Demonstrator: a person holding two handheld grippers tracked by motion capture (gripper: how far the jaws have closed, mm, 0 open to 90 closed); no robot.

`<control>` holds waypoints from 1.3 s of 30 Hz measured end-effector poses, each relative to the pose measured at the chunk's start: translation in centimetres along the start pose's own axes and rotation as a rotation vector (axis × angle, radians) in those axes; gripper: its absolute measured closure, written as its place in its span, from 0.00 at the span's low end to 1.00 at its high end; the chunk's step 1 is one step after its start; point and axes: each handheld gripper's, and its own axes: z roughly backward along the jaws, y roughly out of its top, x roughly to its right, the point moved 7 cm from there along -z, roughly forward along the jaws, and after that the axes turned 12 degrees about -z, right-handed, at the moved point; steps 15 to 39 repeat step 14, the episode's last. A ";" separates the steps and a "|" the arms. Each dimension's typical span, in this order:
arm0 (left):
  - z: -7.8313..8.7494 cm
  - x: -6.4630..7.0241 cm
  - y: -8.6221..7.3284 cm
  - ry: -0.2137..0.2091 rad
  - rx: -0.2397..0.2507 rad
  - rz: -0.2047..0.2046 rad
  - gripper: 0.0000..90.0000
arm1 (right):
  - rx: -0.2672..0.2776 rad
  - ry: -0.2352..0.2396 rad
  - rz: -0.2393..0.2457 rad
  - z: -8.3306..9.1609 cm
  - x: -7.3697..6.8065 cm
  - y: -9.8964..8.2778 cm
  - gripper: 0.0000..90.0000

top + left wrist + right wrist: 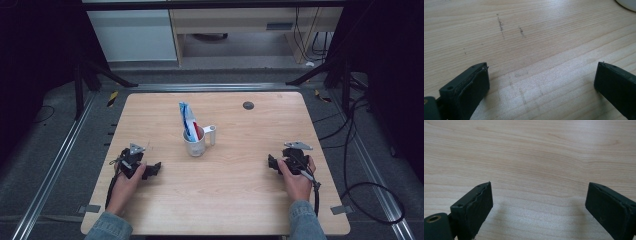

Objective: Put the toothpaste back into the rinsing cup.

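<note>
pale wood counter [225,195] carries a white mug [195,144] near its middle, a blue-and-red packet [187,120] standing upright inside it. left claw [152,169] and right claw [272,162] rest well apart on either side of the mug, both wide and empty. likely a pause between steps; next, one must reach in toward the mug. the packet's print is unreadable, its lower end hidden inside the mug.

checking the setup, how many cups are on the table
1: a white cup stands near the middle of the table, between the left gripper and right gripper, with a blue-and-red tube standing in it.
</note>
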 end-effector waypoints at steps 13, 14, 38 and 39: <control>0.0 0.0 0.0 -0.001 0.000 0.002 0.00 | -0.035 -0.062 -0.032 -0.9 0.3 -0.2 0.00; 0.0 0.0 0.0 -0.001 0.000 0.002 0.00 | -0.035 -0.066 -0.036 -0.9 0.3 -0.2 0.00; 0.0 0.0 0.0 -0.001 0.000 0.002 0.00 | -0.035 -0.066 -0.036 -0.9 0.3 -0.2 0.00; 0.0 0.0 0.0 -0.001 0.000 0.002 0.00 | -0.035 -0.066 -0.036 -0.9 0.3 -0.2 0.00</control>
